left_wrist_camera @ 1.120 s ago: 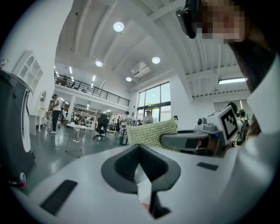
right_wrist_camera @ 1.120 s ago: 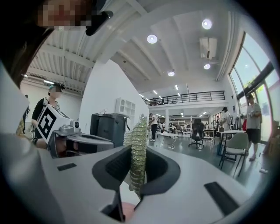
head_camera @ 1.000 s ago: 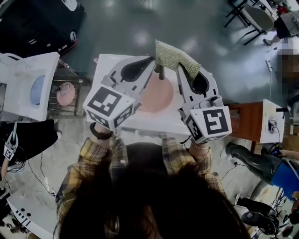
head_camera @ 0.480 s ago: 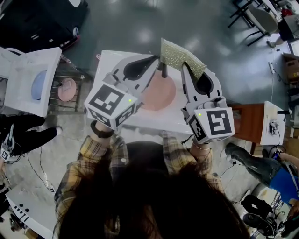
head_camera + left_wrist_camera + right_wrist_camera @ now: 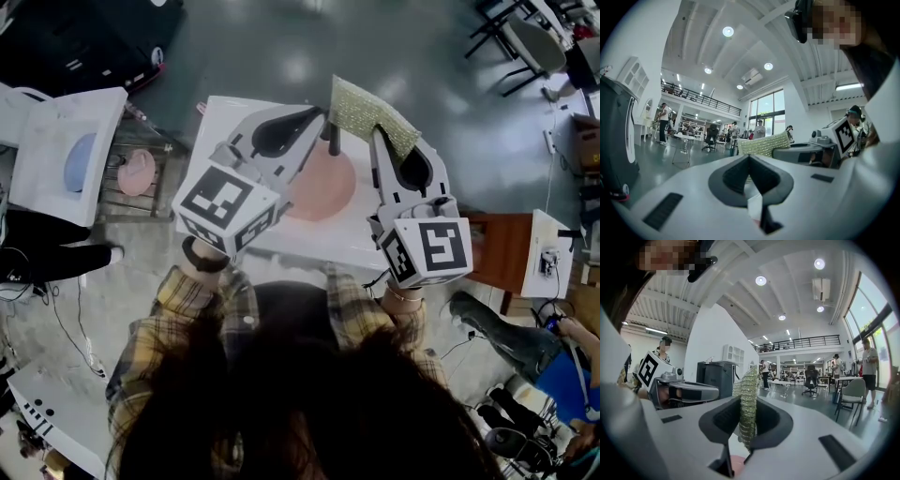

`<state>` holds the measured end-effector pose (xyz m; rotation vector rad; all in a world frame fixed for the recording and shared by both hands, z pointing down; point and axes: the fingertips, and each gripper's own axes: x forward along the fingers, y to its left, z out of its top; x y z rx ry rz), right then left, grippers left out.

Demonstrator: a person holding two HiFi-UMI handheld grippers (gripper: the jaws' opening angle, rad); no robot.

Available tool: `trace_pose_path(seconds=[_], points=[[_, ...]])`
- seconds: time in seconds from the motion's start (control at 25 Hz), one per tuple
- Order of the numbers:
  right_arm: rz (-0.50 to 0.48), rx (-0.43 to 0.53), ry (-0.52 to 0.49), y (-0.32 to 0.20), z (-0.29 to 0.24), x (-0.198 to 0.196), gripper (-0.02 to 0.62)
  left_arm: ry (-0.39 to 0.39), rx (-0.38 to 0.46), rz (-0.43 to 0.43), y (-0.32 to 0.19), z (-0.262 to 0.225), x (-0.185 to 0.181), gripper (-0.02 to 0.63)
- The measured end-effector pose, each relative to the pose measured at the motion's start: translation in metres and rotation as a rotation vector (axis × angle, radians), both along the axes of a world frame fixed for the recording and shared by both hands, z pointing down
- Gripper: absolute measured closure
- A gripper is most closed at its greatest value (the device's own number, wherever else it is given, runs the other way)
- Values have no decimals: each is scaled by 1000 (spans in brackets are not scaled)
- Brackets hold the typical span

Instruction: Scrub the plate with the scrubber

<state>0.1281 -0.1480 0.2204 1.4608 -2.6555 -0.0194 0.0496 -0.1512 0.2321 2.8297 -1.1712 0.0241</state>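
- Head view, upper middle of the frame: shows the right hand-held gripper (image 5: 378, 139) clamped on the scrubber (image 5: 370, 112), a yellow-green pad sticking up and out past the jaw tips.
- Same view, centre: shows the pink plate (image 5: 323, 187) lying flat on the white table (image 5: 220, 122), partly under both tools; places the left hand-held gripper (image 5: 319, 122) just left of the scrubber, jaws shut with nothing seen between them.
- Against the two earlier head views: finds no real change. Both tools keep the same places over the plate and the scrubber the same tilt; only the framing drifts a little.
- Left gripper view, lower centre: confirms the left hand-held gripper (image 5: 750, 161) closed on itself, with a pale sliver of table showing below the jaws. Puts the scrubber (image 5: 764, 144) just beyond the tips and the right hand-held gripper (image 5: 806, 152) to the right of it.
- Right gripper view, centre: shows the scrubber (image 5: 749, 385) standing on edge, pinched between the pads of the right hand-held gripper (image 5: 745, 416). Catches a pink edge of the plate (image 5: 737, 466) at the bottom and the left hand-held gripper (image 5: 684, 392) at the left.
- Meaning for the task, as a judgement: no scrubbing under way yet. Looks like a pause with the pad raised over the plate, not on it; calls next for lowering the pad onto the pink surface, perhaps with the plate steadied.
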Motion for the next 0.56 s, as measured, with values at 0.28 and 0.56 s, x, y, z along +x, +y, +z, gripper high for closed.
trace_pose_path(seconds=[0.28,0.56], points=[[-16,-1,1,-2,0,6,522,12,20,12,-1,-6,5,592],[23,38,3,-2,-15,34,522,-43,96,82,-1,-20,28,592]])
